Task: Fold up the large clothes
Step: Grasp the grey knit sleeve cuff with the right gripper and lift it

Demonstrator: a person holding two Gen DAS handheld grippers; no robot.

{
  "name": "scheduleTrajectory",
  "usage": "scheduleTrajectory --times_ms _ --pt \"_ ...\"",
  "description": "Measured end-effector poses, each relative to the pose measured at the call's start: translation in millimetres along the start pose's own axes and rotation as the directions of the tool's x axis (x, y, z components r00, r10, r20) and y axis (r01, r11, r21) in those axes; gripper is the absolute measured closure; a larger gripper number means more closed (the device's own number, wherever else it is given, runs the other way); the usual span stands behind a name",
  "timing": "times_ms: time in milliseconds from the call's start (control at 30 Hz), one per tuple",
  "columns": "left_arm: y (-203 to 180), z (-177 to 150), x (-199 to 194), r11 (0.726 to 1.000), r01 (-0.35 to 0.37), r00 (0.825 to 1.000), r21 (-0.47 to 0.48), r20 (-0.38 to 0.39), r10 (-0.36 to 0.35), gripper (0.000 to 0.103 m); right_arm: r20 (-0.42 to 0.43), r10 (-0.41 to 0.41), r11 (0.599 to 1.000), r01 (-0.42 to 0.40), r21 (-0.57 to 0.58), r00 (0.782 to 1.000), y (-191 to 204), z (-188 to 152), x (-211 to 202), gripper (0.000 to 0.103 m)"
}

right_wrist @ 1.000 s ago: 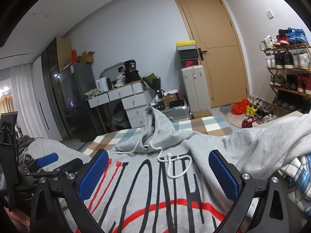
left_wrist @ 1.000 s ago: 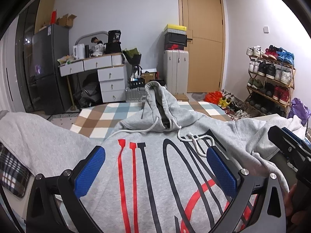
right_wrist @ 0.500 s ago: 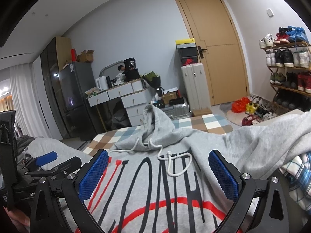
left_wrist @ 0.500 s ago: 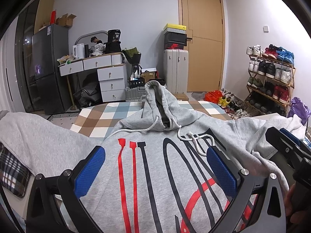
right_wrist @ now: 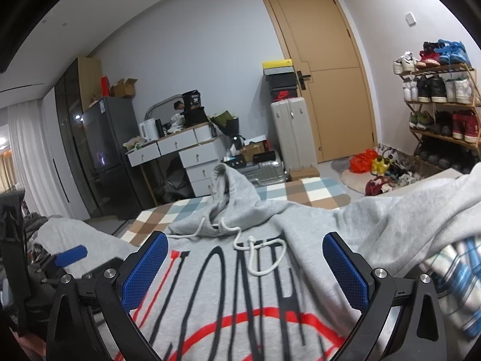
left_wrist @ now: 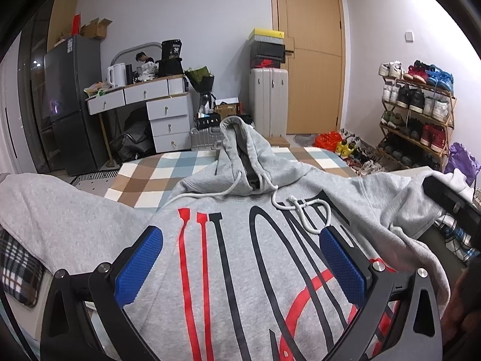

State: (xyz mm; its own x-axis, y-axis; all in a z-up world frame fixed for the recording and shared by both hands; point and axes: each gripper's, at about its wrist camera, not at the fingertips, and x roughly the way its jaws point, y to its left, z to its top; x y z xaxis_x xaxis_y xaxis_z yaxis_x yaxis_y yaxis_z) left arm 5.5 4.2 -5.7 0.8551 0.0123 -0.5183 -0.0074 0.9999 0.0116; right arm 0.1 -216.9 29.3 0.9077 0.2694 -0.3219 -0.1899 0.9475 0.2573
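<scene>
Left gripper (left_wrist: pixel 240 266): jaws spread wide, nothing between the blue pads (left_wrist: pixel 139 264). Right gripper (right_wrist: pixel 245 273): likewise spread, unloaded. A hand (left_wrist: pixel 464 316), seemingly gripping the right handle, shows dimly at frame edge.

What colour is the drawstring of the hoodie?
White; the drawstring lies on the grey hoodie, clearest in the left wrist view.

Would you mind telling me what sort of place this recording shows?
Probably a lived-in bedroom or studio flat: a bamboo shoe rack full of trainers, a white drawer desk, and a grey printed hoodie spread out.
</scene>
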Motion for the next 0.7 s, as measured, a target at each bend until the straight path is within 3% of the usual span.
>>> scheduleTrajectory --times_ms 100,200,300,367,433,467,533,633,700 --pt "-4 0 3 1.000 0.001 1.000 0.003 -0.019 -0.001 0.001 -0.027 -0.034 0.998 0.036 0.047 0.999 -30 19 -5 0.000" --pt "-8 0 6 1.000 0.028 0.999 -0.002 -0.044 -0.028 0.001 -0.073 -0.070 0.989 0.078 0.123 0.995 -87 44 -18 0.000" --pt "-13 -1 7 0.999 0.039 0.998 0.018 -0.056 -0.038 0.001 -0.137 -0.231 0.958 0.250 0.139 0.963 -155 72 -32 0.000" --pt "-18 -3 9 0.998 0.042 0.997 0.038 -0.067 -0.039 0.001 -0.196 -0.376 0.904 0.405 0.137 0.906 -206 92 -37 0.000" --pt "-21 -4 13 0.998 0.041 0.996 0.050 -0.079 -0.037 0.001 -0.253 -0.467 0.841 0.514 0.171 0.847 -253 108 -36 0.000" --pt "-23 -3 15 0.998 0.039 0.996 0.054 -0.086 -0.034 0.001 -0.269 -0.482 0.823 0.536 0.187 0.834 -267 112 -36 0.000" --pt "-25 -4 20 0.997 0.039 0.994 0.063 -0.104 -0.032 0.001 -0.390 -0.484 0.777 0.590 0.222 0.784 -316 121 -17 0.000" --pt "-30 -5 24 0.997 0.038 0.992 0.072 -0.123 -0.029 0.001 -0.487 -0.442 0.729 0.618 0.295 0.754 -358 119 1 0.002" --pt "-32 -6 25 0.996 0.035 0.991 0.079 -0.131 -0.025 0.001 -0.552 -0.439 0.669 0.668 0.327 0.709 -388 110 12 0.003"
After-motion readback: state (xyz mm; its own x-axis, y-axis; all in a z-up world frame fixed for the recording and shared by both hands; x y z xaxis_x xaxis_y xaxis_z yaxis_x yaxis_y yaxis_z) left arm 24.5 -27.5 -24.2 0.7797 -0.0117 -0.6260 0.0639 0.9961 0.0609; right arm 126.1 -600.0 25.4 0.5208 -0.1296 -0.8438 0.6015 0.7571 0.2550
